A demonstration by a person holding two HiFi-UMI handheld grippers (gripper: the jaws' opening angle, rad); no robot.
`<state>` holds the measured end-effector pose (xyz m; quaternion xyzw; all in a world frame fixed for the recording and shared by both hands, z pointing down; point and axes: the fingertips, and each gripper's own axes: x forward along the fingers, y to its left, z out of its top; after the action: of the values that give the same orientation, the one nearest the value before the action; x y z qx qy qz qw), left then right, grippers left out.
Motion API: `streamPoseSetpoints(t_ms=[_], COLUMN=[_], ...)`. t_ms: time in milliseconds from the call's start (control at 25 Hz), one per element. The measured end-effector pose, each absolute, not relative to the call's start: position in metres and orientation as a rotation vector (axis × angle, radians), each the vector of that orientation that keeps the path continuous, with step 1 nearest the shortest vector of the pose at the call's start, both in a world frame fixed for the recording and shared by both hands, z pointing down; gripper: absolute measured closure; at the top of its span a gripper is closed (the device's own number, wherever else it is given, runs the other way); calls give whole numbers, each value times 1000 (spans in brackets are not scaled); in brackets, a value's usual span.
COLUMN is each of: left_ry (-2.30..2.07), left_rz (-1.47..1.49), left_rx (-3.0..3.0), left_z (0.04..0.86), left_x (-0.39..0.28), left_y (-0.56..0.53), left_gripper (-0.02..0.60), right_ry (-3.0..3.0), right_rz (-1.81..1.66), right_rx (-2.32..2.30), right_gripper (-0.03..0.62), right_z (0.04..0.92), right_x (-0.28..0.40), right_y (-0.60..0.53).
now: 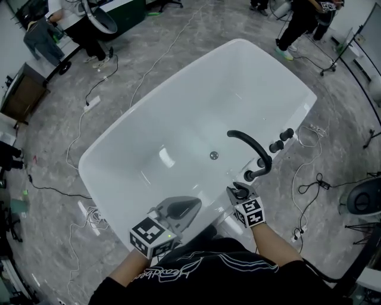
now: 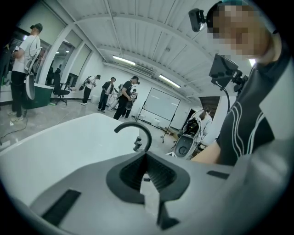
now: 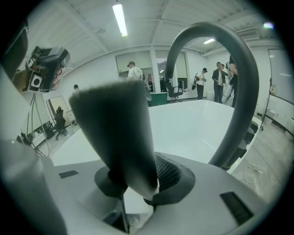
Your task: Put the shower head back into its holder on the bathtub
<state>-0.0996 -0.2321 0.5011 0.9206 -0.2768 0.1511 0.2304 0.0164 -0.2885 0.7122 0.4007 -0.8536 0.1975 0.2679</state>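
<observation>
The white bathtub (image 1: pixel 149 119) fills the middle of the head view. A black arched faucet (image 1: pixel 253 146) stands on its near right rim, with a black ring-shaped holder (image 1: pixel 249 176) at its foot. My right gripper (image 1: pixel 240 193) hangs just short of that holder, shut on the dark shower head (image 3: pixel 115 137), which stands up between its jaws in the right gripper view (image 3: pixel 138 186). The faucet arch (image 3: pixel 239 92) rises close on the right there. My left gripper (image 1: pixel 186 207) is shut and empty over the near rim; in its own view (image 2: pixel 147 172) the faucet (image 2: pixel 138 131) is ahead.
Two black knobs (image 1: pixel 281 140) sit on the rim beyond the faucet. The tub drain (image 1: pixel 214 155) is in the basin floor. Cables (image 1: pixel 306 179) and a power strip (image 1: pixel 92 102) lie on the grey floor around the tub. People (image 1: pixel 297 18) stand at the far side.
</observation>
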Motion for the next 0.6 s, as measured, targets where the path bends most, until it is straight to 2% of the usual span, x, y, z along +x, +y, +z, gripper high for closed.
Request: streamPoseSetpoints(t_ms=[80, 320, 600], left_ry=[-762, -765, -761], left_rz=[413, 396, 363], left_rx=[2532, 2576, 2617], left_z=[497, 472, 432], left_x=[-90, -60, -16], left_y=[-230, -210, -153], left_gripper=[577, 577, 577], right_ry=[-2320, -2414, -2691], right_rz=[536, 436, 372], right_rx=[1073, 1093, 844], right_gripper=[487, 401, 401], right_z=[702, 639, 492], right_x=[21, 46, 62], right_y=[-289, -281, -191])
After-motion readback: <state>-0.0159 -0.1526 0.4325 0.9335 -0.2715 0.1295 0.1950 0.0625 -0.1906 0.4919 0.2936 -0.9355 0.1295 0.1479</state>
